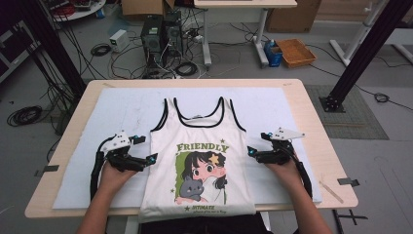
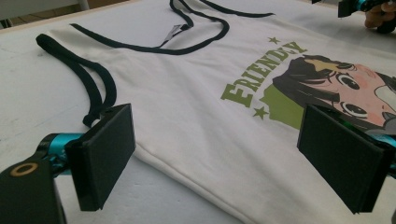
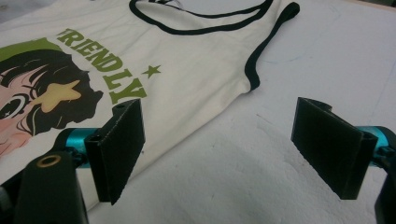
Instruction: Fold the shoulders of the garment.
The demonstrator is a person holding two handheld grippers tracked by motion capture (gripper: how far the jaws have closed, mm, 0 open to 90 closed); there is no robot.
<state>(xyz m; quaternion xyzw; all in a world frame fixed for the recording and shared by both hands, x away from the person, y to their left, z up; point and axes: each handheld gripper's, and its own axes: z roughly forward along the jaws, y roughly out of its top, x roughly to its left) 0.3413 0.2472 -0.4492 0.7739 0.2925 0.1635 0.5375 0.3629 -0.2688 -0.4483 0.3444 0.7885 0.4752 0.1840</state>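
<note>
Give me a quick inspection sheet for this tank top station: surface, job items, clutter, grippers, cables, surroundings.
Surface: wooden table covered by a white mat; tape strips at its left and right edges.
Job's things: cream tank top with black trim, flat, print side up, hem hanging over the near edge.
Clutter: a thin wooden stick near the right corner.
Grippers: left gripper open at the top's left side seam; right gripper open at its right side seam; neither holds cloth.
Cables: one black cable trails from the left gripper, one from the right; loose cables on the floor behind.
Surroundings: computer towers, orange crate, black frame posts, a second table.
</note>
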